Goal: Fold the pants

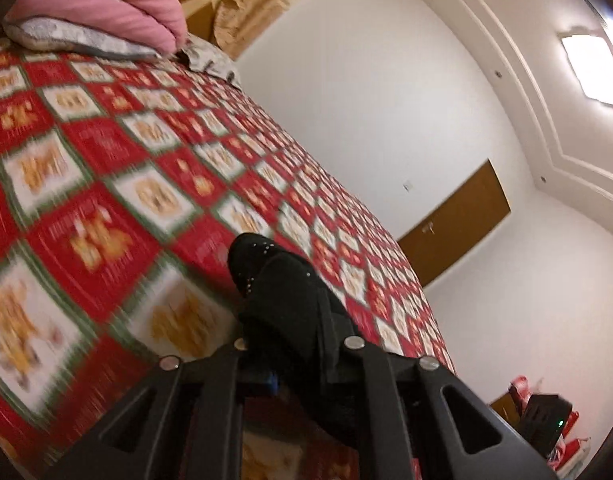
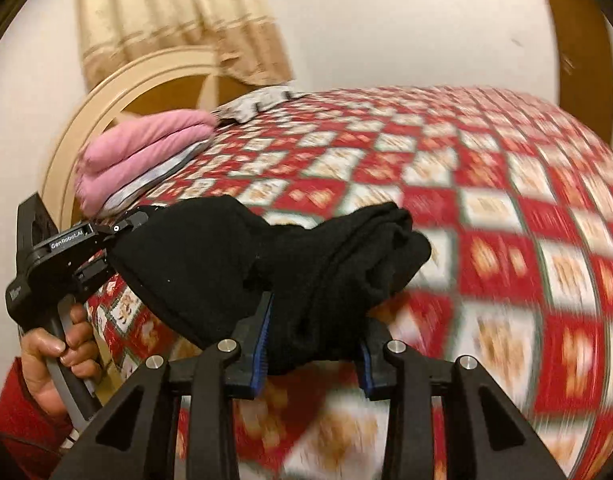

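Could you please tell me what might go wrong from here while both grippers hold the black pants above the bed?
1. The pants hang bunched between the left gripper and the right gripper, so a fold made now could come out lumpy.
2. Loose cloth drapes past the right jaws; it may slip out or drag on the bedspread.
3. Both views are motion-blurred; a fast swing might carry the pants into the pink stack.

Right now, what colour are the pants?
Black; the pants show best in the right wrist view.
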`<state>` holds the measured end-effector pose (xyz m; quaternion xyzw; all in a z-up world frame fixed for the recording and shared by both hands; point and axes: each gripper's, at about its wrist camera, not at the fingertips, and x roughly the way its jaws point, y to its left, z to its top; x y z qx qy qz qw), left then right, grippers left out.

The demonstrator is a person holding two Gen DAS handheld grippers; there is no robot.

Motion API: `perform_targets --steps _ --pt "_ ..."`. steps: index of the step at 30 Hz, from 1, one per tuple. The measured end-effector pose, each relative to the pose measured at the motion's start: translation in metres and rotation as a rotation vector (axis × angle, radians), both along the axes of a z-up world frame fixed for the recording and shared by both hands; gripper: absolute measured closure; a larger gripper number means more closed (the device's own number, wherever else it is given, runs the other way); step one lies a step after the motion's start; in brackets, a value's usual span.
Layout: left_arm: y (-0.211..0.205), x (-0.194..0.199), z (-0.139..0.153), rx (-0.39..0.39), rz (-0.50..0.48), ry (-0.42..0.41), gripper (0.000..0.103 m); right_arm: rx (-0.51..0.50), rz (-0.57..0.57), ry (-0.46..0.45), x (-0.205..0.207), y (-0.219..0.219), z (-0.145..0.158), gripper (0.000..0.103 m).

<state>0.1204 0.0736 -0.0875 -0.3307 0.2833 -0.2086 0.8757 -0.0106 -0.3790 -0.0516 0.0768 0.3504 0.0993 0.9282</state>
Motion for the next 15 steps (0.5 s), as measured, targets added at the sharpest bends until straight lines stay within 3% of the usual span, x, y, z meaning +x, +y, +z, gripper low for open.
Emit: perform_targets --steps 6,15 --pt "0.03 0.028 0.015 0.068 0.079 -0.025 0.089 -0.058 0.066 -0.066 0.065 0.03 0.03 0.067" --pt "0.035 0.061 0.033 0.249 0.151 -0.03 0.089 -0.084 0.06 -0.093 0.142 0.053 0.025 0.067"
